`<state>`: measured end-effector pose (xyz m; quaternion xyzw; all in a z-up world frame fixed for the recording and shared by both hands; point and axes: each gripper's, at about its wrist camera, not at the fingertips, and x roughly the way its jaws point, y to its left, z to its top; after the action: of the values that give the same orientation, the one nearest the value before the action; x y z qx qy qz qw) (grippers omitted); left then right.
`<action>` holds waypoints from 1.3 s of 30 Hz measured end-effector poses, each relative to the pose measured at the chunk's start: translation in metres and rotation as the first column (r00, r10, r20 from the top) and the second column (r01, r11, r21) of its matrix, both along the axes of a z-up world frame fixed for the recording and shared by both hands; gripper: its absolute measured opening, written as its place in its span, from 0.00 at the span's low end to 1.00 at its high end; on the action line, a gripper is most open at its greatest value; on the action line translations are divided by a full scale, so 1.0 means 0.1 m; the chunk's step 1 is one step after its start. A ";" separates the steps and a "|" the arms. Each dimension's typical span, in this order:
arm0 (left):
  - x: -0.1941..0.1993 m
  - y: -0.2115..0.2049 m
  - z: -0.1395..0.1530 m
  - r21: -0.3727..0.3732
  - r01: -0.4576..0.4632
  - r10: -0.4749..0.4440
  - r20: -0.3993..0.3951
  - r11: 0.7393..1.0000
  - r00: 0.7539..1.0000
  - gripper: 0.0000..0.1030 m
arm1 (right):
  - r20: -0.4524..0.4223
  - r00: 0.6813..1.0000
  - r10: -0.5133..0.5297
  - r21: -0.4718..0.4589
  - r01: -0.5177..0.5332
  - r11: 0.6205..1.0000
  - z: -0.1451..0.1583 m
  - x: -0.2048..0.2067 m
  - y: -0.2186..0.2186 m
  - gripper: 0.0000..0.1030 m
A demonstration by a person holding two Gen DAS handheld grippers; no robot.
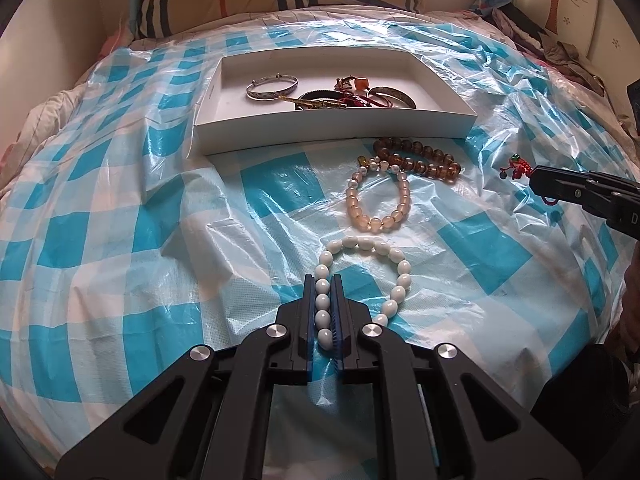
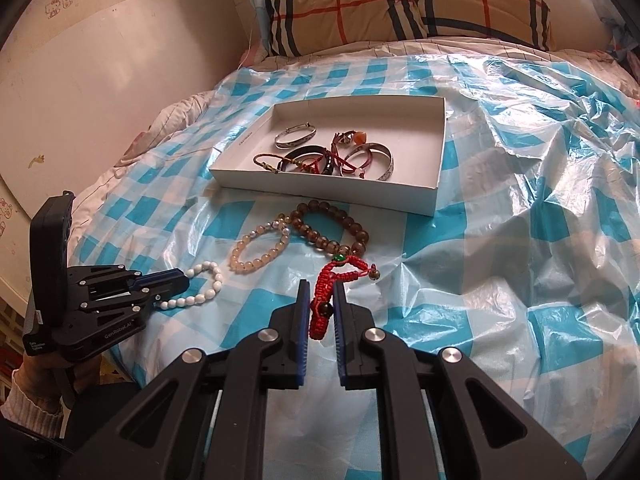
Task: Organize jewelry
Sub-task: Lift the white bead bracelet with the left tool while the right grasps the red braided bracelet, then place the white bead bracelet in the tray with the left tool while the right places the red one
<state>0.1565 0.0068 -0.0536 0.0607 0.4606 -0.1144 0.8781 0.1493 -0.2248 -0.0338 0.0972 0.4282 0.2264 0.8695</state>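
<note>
Gripping white bead bracelet [image 1: 362,276] in left claw [image 1: 322,280], red cord bracelet [image 2: 326,292] in right claw [image 2: 321,286]

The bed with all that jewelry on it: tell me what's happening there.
A person is sorting jewelry on a plastic-covered bed with a handheld gripper in each hand. The left gripper is shut on a white bead bracelet lying on the sheet. The right gripper is shut on a red woven bracelet. A white box already holds several bangles and cords. A pink bead bracelet and a brown bead bracelet lie outside it.
</note>
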 end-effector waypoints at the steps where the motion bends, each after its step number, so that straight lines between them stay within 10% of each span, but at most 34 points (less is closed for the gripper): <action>1: 0.00 0.01 0.00 -0.005 0.000 0.000 0.001 1.000 1.000 0.07 | 0.003 1.000 -0.001 0.003 0.001 1.000 0.00 0.00 0.00 0.12; 39: 0.22 -0.11 0.78 -0.139 0.077 -0.060 0.120 0.987 0.991 0.07 | 0.132 0.991 -0.009 0.132 -0.009 0.991 0.35 0.11 0.00 0.12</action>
<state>0.1780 -0.0044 0.0241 0.0198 0.3973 -0.1737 0.9009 0.1604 -0.2253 0.0010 0.1394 0.3538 0.2603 0.8875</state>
